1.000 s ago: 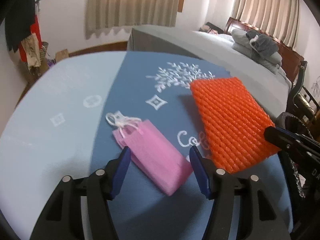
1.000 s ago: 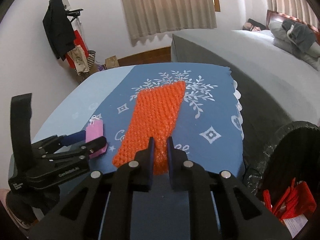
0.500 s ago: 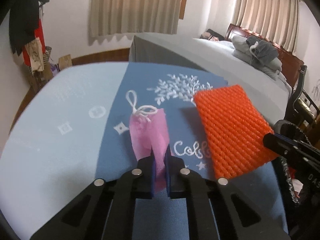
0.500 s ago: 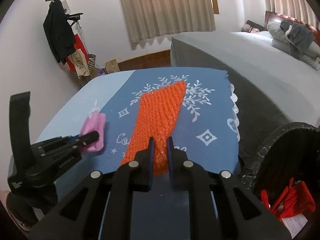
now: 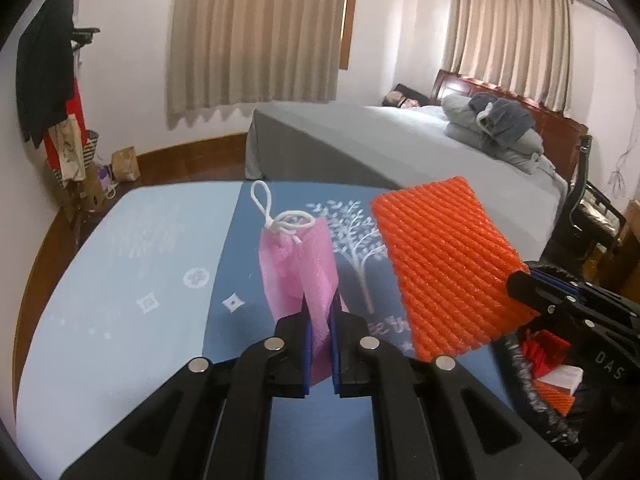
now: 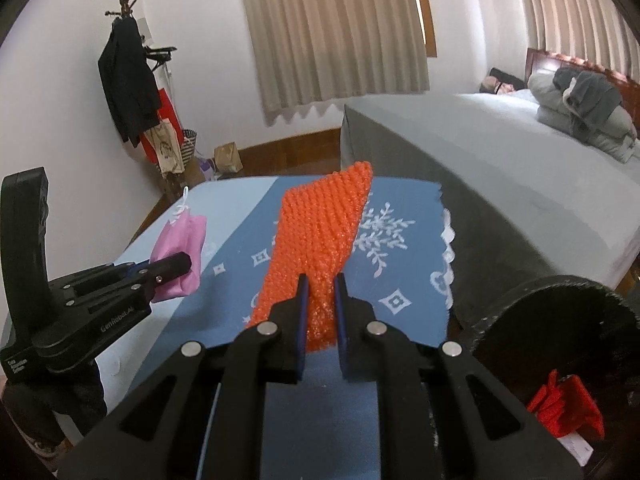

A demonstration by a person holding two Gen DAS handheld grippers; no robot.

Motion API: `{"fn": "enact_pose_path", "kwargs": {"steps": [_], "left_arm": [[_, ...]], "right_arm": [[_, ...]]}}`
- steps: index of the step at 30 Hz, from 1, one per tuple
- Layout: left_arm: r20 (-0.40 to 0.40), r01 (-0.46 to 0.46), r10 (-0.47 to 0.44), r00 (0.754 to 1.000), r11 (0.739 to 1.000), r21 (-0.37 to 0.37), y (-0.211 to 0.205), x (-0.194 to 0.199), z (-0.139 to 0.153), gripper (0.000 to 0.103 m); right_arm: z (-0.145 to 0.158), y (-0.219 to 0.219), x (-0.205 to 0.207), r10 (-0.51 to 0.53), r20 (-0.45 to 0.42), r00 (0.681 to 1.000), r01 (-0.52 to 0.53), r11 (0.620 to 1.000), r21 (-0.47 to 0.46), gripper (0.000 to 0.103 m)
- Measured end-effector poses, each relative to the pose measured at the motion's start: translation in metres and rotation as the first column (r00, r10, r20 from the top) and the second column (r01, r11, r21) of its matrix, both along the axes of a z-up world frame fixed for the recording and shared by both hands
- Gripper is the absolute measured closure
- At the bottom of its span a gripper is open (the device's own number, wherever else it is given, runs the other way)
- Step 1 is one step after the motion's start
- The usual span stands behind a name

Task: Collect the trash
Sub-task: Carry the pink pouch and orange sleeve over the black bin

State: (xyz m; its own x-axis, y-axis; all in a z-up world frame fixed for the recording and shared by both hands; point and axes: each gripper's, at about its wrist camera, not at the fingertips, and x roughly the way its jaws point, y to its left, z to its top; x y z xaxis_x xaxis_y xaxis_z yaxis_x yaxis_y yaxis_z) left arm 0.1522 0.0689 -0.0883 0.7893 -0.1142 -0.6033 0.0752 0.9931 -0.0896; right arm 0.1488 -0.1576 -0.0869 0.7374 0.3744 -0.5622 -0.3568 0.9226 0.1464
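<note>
My left gripper (image 5: 320,312) is shut on a small pink mesh pouch (image 5: 298,264) with a white drawstring; the pouch stands up from the jaws, lifted off the blue tablecloth (image 5: 132,272). From the right wrist view that pouch (image 6: 182,252) and the left gripper (image 6: 170,270) show at the left. My right gripper (image 6: 320,284) is shut on the near end of an orange foam net sheet (image 6: 320,232), which is raised above the cloth. In the left wrist view the orange sheet (image 5: 444,264) hangs at the right, with the right gripper (image 5: 524,286) pinching its near corner.
A black trash bin (image 6: 560,308) with red scraps (image 6: 568,408) inside stands at the lower right, beside the table (image 6: 400,308). A grey bed (image 6: 500,168) lies behind, with folded bedding. A coat rack (image 6: 128,80) and bags stand by the far wall.
The left jaws closed on the pink pouch and lifted it off the cloth. The right gripper has risen too, carrying the orange sheet up.
</note>
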Motion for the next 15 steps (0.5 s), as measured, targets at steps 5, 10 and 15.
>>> {"fn": "enact_pose_path", "kwargs": {"steps": [5, 10, 15], "left_arm": [[0.031, 0.03, -0.03, 0.999, 1.0, 0.0, -0.013, -0.008, 0.015, 0.096], [0.059, 0.068, -0.067, 0.996, 0.998, -0.001, -0.027, -0.017, 0.027, 0.096], [0.083, 0.105, -0.105, 0.991, 0.994, -0.002, -0.043, -0.025, 0.039, 0.096]], "right_arm": [[0.017, -0.013, -0.013, -0.023, 0.034, 0.999, 0.023, 1.0, 0.011, 0.091], [0.033, -0.027, -0.027, -0.051, 0.072, 0.996, 0.05, 0.999, 0.014, 0.091], [0.044, -0.042, -0.042, -0.08, 0.102, 0.992, 0.078, 0.997, 0.017, 0.092]]}}
